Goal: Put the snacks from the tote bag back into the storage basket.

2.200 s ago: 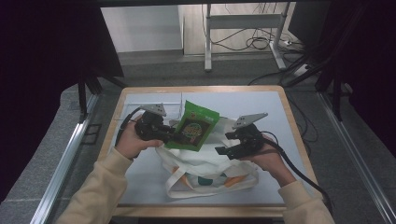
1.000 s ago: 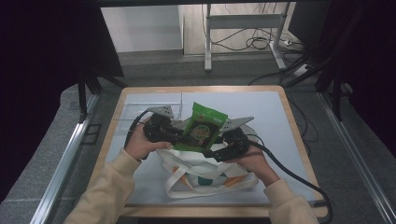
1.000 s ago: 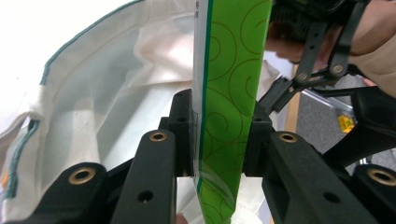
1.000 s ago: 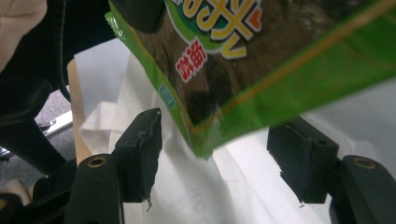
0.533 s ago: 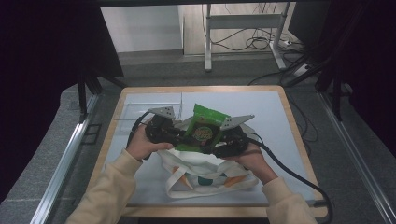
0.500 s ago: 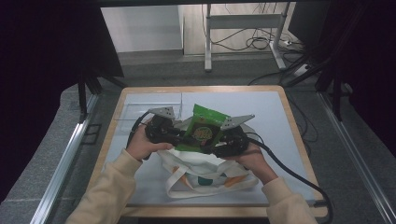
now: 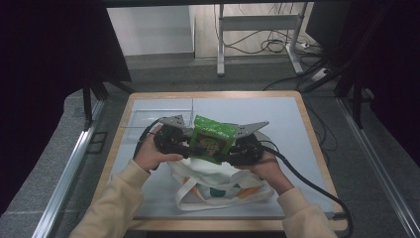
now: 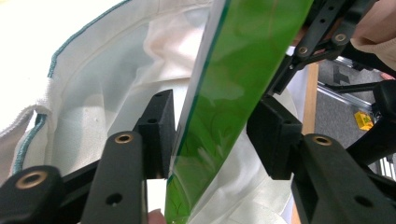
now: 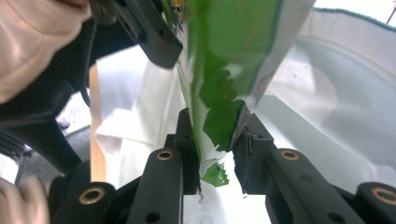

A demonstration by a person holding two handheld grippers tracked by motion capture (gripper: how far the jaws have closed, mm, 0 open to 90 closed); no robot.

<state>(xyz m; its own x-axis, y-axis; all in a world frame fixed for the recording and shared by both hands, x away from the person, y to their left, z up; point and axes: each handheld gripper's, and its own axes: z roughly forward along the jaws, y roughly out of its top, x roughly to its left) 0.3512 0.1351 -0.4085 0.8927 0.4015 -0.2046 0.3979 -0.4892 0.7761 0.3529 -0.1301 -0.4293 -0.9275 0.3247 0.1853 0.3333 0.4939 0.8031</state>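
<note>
The left gripper [image 7: 190, 148] had its black, blocky jaws set wide on either side of a glossy green packet [image 7: 213, 141], with a clear gap on the one side and the other pad just at the film. The right gripper [image 7: 229, 151] was pinching the packet's crinkled lower corner between its matte pads [image 9: 187, 140]. In the right gripper view the packet [image 9: 224, 84] showed shiny green film with a silvery edge; in the left gripper view it [image 8: 229, 102] ran as a smooth, flat sheet slanting upward between the jaws.

The packet was held upright between both grippers, just above the open mouth of a soft, cream cloth bag [image 7: 223, 183] with a teal-stitched rim [image 8: 51, 60]. Its long axis ran roughly up and away from the person, with the top edge toward the far side of the table.

The bag lay crumpled on a pale grey mat [image 7: 297, 129] framed by a wooden table edge [image 7: 312, 134]. Behind the table, cables [image 7: 272, 44] lay on the floor.
</note>
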